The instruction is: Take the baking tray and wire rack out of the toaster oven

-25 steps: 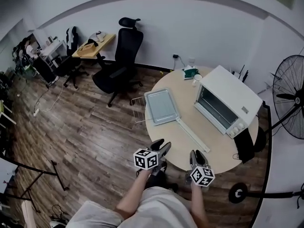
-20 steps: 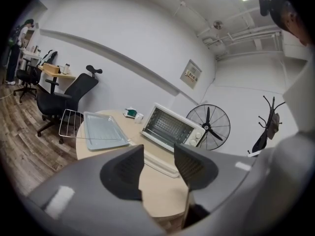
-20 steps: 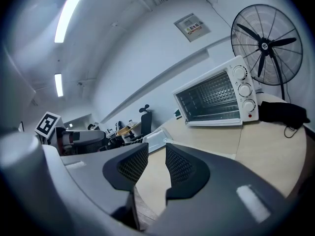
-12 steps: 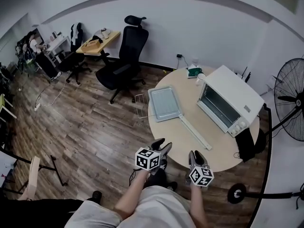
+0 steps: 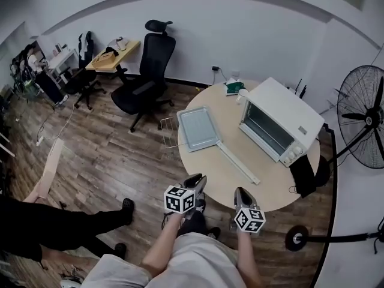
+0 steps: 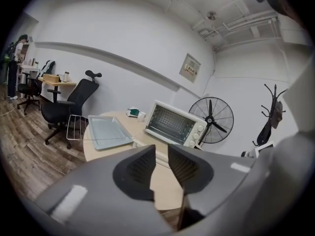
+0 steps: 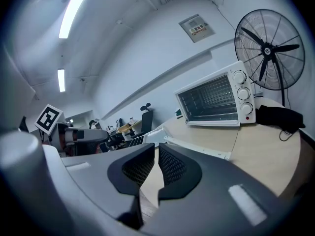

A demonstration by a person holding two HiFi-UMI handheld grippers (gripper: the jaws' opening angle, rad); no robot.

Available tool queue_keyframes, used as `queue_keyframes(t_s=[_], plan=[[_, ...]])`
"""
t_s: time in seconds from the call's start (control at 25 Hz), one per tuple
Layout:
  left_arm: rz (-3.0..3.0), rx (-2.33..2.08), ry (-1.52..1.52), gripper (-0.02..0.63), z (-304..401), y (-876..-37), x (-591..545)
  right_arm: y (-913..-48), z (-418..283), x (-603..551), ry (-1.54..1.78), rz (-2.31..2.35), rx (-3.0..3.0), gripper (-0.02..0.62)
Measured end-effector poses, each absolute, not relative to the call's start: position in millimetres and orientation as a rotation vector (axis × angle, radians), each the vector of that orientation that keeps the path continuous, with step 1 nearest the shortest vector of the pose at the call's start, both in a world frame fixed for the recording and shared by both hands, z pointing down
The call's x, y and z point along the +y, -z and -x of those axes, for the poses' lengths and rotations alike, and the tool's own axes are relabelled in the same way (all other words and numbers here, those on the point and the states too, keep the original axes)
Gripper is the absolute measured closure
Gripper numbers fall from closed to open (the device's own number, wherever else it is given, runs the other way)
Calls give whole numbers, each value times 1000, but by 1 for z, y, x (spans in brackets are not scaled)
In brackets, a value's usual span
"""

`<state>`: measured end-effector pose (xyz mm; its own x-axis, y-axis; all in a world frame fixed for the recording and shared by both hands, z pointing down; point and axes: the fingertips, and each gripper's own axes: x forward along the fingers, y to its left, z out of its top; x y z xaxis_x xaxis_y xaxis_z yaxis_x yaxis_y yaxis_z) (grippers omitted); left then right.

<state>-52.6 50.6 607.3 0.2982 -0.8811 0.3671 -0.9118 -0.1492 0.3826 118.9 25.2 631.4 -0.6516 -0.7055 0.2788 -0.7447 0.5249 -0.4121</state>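
Baking tray (image 5: 199, 129) and wire rack (image 5: 170, 133) lie on bench (image 5: 240, 185), left of toaster oven (image 5: 277, 120); rack overhangs edge. Tray likely light, stiff, slick: pinch rim. Left claw (image 5: 195, 183) and right claw (image 5: 242, 194) have just been narrowing; slightly parted, empty.

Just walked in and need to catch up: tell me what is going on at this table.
A person stands at the round table holding a left gripper and a right gripper, both empty; their jaws have just been closing. The baking tray already lies on the table, and the wire rack at its left sticks out past the edge. The toaster oven sits to the right.
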Motion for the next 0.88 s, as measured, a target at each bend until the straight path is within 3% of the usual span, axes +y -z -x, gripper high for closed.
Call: queue_keyframes(t_s=[0.28, 0.88], plan=[[-2062, -1572, -82, 551, 47, -606, 51, -629, -121, 26, -787, -1270, -2695, 596], [-2047, -1547, -130, 551, 39, -614, 49, -633, -136, 23, -788, -1319, -2653, 595]])
